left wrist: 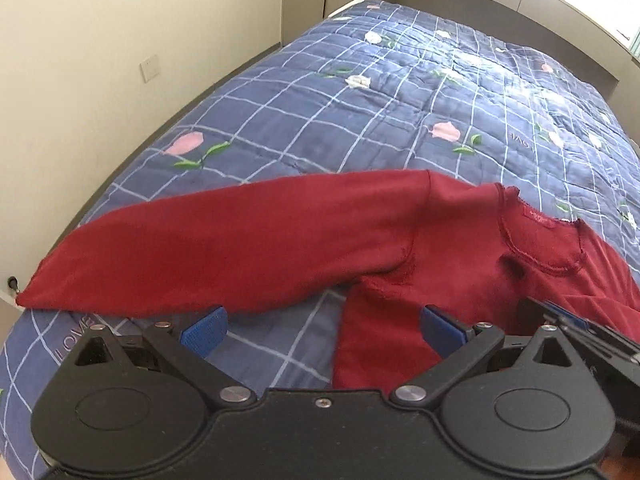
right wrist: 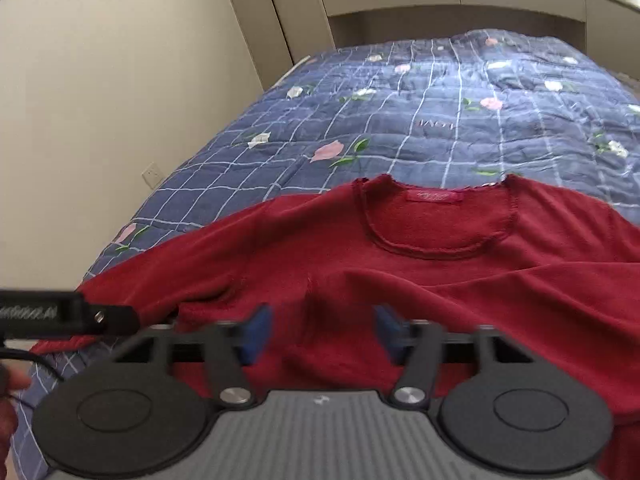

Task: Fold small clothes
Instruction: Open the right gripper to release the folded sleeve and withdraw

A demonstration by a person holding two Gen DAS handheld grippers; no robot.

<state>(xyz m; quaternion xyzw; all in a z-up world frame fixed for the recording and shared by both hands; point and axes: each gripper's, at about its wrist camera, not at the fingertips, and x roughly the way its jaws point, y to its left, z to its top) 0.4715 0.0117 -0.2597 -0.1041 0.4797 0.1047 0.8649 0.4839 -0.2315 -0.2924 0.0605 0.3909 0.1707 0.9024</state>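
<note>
A dark red long-sleeved top lies spread on a blue checked quilt, neckline facing away, one sleeve stretched out to the left. My left gripper is open, low over the quilt by the top's left side edge, holding nothing. Its blue pads flank the side hem. In the right wrist view the top fills the near bed. My right gripper is open over the chest area, with cloth lying between its blue pads. The right gripper's tip shows at the right of the left wrist view.
The quilt covers a bed that runs away from me. A beige wall with a switch plate runs along the bed's left edge. A headboard and window lie at the far end. The left gripper's body juts in left.
</note>
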